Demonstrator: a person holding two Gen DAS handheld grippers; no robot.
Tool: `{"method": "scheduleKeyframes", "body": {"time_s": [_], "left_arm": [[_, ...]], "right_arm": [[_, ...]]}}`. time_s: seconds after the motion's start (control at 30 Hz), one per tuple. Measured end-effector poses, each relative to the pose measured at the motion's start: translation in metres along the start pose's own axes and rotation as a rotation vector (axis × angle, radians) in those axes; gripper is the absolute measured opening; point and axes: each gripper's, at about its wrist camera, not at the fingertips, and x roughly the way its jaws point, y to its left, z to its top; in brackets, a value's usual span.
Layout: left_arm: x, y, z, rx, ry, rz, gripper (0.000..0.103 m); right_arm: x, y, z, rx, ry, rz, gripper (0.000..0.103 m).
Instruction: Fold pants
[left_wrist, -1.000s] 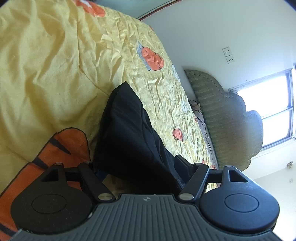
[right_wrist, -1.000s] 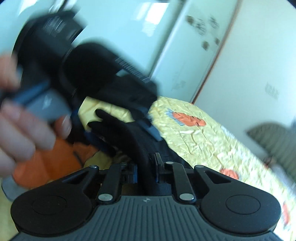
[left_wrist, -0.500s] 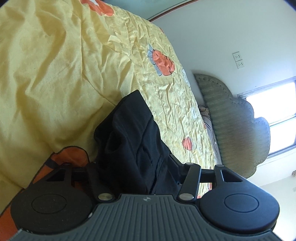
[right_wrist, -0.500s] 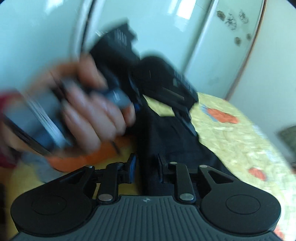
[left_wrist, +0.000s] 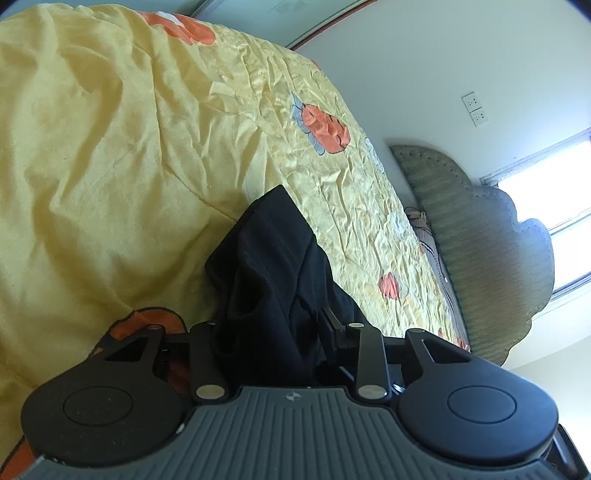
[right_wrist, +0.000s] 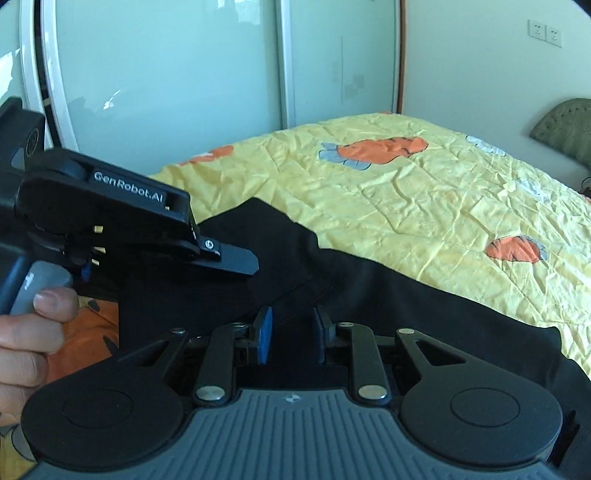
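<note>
Black pants (right_wrist: 388, 295) lie on the yellow bedspread (right_wrist: 424, 192), with one end bunched up at my grippers. In the left wrist view the black pants (left_wrist: 273, 266) fill the space between the fingers of my left gripper (left_wrist: 273, 332), which is closed onto the cloth. My right gripper (right_wrist: 291, 328) has its fingers a small gap apart with pants cloth lying between and under them. The left gripper's body (right_wrist: 122, 214) and the hand holding it show at the left of the right wrist view.
The bedspread (left_wrist: 147, 147) has orange and grey animal prints. A green padded headboard (left_wrist: 487, 251) stands at the far end under a bright window. Pale green sliding wardrobe doors (right_wrist: 184, 74) stand behind the bed. Wall sockets (left_wrist: 474, 109) sit on the white wall.
The left gripper's fingers have closed inward onto the bunched pants. The right gripper's fingers have parted from tight on the cloth to a small gap, and the view has steadied.
</note>
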Motion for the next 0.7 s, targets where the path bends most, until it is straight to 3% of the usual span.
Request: {"method": "scheduleKeyframes", "body": {"time_s": [0.13,0.2,0.3,0.33,0.5,0.7], "left_arm": [[0.002,0.0,0.001,0.007,-0.012,-0.009,0.043],[0.002,-0.008,-0.001,0.062,-0.018,0.014,0.043],[0.001,-0.02,-0.008,0.168,-0.045,0.087,0.026],[-0.001,-0.023,-0.01,0.195,-0.057,0.095,0.025],[-0.005,-0.043,-0.022,0.315,-0.111,0.154,0.023],[-0.02,-0.081,-0.044,0.471,-0.202,0.204,0.022]], "right_arm": [[-0.004,-0.005,-0.006,0.05,-0.018,0.047,0.023],[0.004,-0.007,-0.006,0.056,0.013,0.056,0.023],[0.004,-0.007,-0.008,0.075,0.003,0.051,0.023],[0.002,-0.008,-0.008,0.091,-0.01,0.063,0.023],[0.005,-0.009,-0.008,0.092,-0.002,0.057,0.023],[-0.017,-0.022,-0.008,0.163,-0.093,0.08,0.023]]}}
